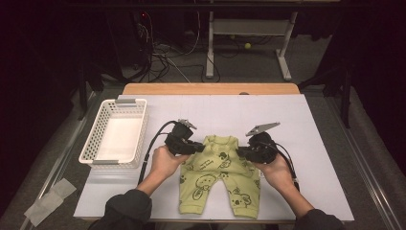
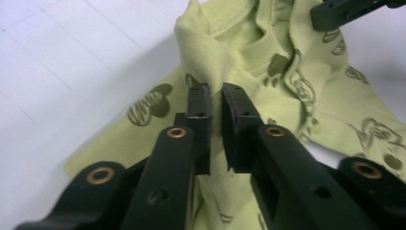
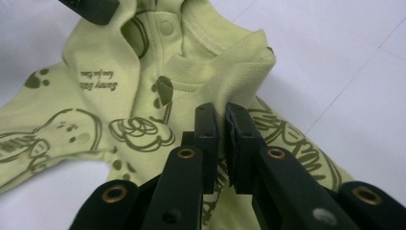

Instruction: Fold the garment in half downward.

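A light green baby romper [image 1: 218, 175] with dark cartoon prints lies on the white table sheet [image 1: 306, 124], legs toward the person. My left gripper [image 1: 202, 148] pinches the romper's left shoulder; in the left gripper view a fold of green cloth [image 2: 210, 62] rises from between the nearly closed jaws of that gripper [image 2: 216, 93]. My right gripper [image 1: 239, 151] pinches the right shoulder, and the right gripper view has a cloth fold [image 3: 239, 76] squeezed between the jaws of that gripper [image 3: 221, 112]. Both shoulders are lifted slightly off the sheet.
A white plastic basket [image 1: 114, 132] stands on the left part of the table. The table's wooden far edge [image 1: 210, 88] lies behind. Cables and a desk frame stand on the dark floor beyond. A strip of tape [image 1: 48, 201] sits low at the left.
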{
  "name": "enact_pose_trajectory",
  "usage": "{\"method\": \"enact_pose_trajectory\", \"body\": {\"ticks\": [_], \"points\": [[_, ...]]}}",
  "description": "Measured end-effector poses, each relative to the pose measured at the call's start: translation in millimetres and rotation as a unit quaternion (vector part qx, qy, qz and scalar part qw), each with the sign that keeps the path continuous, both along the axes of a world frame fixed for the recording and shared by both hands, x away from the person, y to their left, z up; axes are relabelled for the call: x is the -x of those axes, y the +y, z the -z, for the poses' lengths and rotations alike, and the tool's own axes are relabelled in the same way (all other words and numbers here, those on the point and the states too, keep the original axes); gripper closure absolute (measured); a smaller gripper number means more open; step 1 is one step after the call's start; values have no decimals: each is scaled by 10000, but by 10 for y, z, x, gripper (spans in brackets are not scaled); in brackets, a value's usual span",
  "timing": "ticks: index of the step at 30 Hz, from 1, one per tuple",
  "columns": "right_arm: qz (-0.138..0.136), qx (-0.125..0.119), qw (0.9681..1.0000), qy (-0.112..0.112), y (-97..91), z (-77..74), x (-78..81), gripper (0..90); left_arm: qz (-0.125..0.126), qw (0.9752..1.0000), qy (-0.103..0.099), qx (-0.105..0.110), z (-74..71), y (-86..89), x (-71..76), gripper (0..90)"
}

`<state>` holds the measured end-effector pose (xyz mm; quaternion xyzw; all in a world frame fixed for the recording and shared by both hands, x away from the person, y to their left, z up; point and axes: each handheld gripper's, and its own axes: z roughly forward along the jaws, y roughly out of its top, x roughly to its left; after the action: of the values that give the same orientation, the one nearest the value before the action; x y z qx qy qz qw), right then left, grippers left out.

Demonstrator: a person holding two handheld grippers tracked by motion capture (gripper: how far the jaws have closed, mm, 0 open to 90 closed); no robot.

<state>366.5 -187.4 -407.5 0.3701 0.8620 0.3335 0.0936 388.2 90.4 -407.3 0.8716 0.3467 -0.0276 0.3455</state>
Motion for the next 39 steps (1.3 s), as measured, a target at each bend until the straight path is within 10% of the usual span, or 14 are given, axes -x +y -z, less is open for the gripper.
{"method": "enact_pose_trajectory", "body": {"ticks": [28, 39], "points": [[-688, -94, 9975, 107, -14, 177, 772, 855, 555, 9984, 51, 54, 201, 190, 772, 816], [-718, -117, 9973, 131, -12, 220, 811, 856, 222, 9989, -219, 337, 5, 387, 759, 663]]}}
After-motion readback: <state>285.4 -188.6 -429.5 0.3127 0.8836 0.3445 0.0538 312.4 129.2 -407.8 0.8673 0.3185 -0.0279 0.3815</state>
